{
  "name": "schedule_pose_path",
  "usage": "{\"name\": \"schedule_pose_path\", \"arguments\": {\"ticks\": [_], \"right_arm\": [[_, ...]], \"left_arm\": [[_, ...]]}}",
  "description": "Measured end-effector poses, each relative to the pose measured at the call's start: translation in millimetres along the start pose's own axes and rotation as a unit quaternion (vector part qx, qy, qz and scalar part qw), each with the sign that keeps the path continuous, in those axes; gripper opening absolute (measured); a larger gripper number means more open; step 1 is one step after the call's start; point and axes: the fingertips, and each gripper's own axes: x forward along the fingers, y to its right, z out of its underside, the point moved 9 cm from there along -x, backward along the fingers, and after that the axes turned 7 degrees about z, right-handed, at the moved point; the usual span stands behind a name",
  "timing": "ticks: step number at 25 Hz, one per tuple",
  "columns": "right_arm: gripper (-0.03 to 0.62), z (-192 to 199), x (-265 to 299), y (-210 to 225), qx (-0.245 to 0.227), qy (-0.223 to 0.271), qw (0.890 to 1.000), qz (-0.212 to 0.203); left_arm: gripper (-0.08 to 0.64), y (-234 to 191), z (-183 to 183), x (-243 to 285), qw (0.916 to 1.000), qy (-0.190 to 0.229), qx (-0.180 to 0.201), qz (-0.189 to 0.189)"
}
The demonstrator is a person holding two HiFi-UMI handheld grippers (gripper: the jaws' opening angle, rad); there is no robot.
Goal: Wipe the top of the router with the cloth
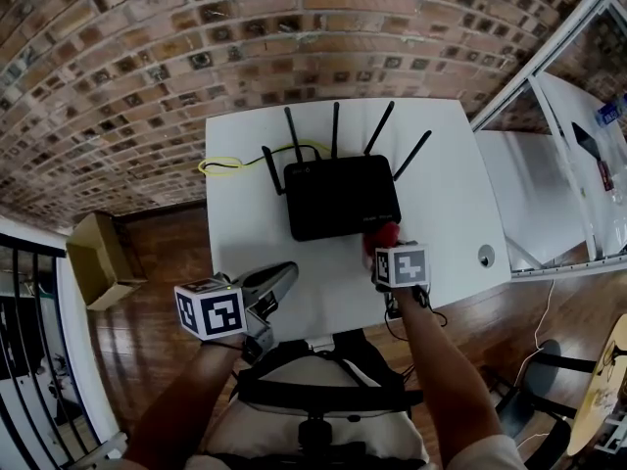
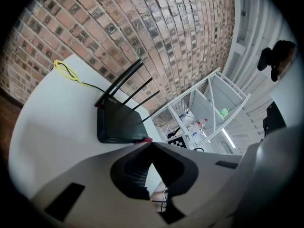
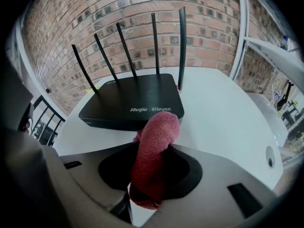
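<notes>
A black router (image 1: 341, 195) (image 3: 133, 101) (image 2: 118, 122) with several upright antennas lies flat on the white table (image 1: 441, 164). My right gripper (image 1: 384, 246) (image 3: 154, 148) is shut on a folded red cloth (image 3: 153, 151) (image 1: 383, 237), which sticks out past the jaws just in front of the router's near right corner. My left gripper (image 1: 277, 284) (image 2: 150, 142) hovers over the table's front left part, apart from the router, its jaws shut with nothing between them.
A yellow cable (image 1: 223, 165) (image 2: 66, 72) loops on the table behind the router's left side. A cardboard box (image 1: 101, 259) stands on the wooden floor at the left. White shelving (image 1: 578, 164) stands to the right, against the brick wall (image 1: 196, 27).
</notes>
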Motion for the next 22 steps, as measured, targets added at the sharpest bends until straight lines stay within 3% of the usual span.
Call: {"name": "schedule_pose_path", "arguments": {"ticks": [22], "right_arm": [[0.129,0,0,-73,-0.037,-0.005,0.999,-0.035]], "left_arm": [[0.025,-10,1,-34,0.9999,0.014,-0.004,0.0]]}}
